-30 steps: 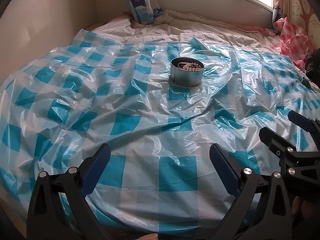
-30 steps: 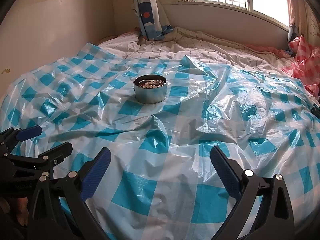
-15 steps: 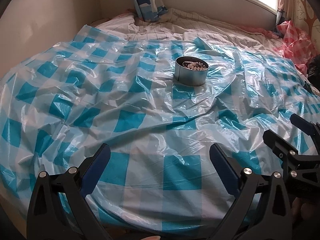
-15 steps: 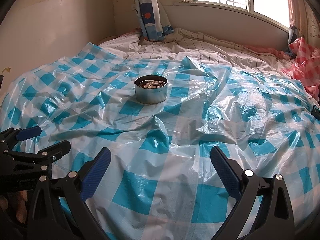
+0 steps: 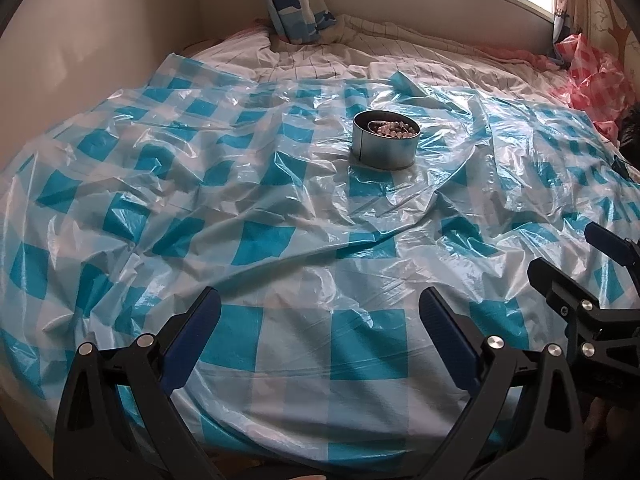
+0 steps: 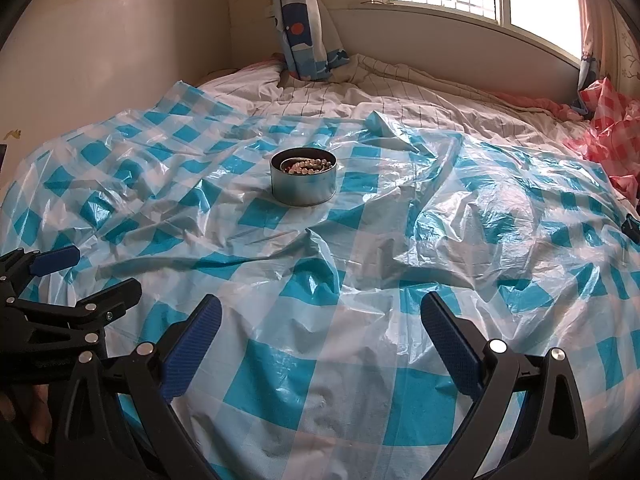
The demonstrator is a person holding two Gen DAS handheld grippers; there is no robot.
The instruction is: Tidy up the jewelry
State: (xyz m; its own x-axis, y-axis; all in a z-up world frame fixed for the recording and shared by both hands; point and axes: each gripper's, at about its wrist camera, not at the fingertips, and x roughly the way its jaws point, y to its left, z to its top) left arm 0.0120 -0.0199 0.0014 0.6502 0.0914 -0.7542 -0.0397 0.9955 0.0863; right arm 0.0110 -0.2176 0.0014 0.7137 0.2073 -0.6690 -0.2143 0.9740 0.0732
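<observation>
A round metal tin [image 5: 386,145] stands on the blue-and-white checked plastic sheet, near the middle of the bed; it also shows in the right wrist view [image 6: 303,181]. A string of pearl-like beads [image 5: 394,128] lies inside it, also seen from the right [image 6: 306,165]. My left gripper [image 5: 320,326] is open and empty, low over the sheet's near edge, well short of the tin. My right gripper [image 6: 320,326] is open and empty too, beside it on the right. Each gripper shows at the edge of the other's view.
The crinkled plastic sheet [image 5: 256,236] covers the bed, with a striped bedsheet [image 6: 400,92] beyond it. A wall [image 5: 80,40] runs along the left. A patterned curtain [image 6: 304,32] hangs at the back under the window. A pink checked bag [image 6: 612,128] lies at far right.
Both grippers have moved forward and tilted a little, so the tin sits lower and nearer in both views. Both stay open and empty.
</observation>
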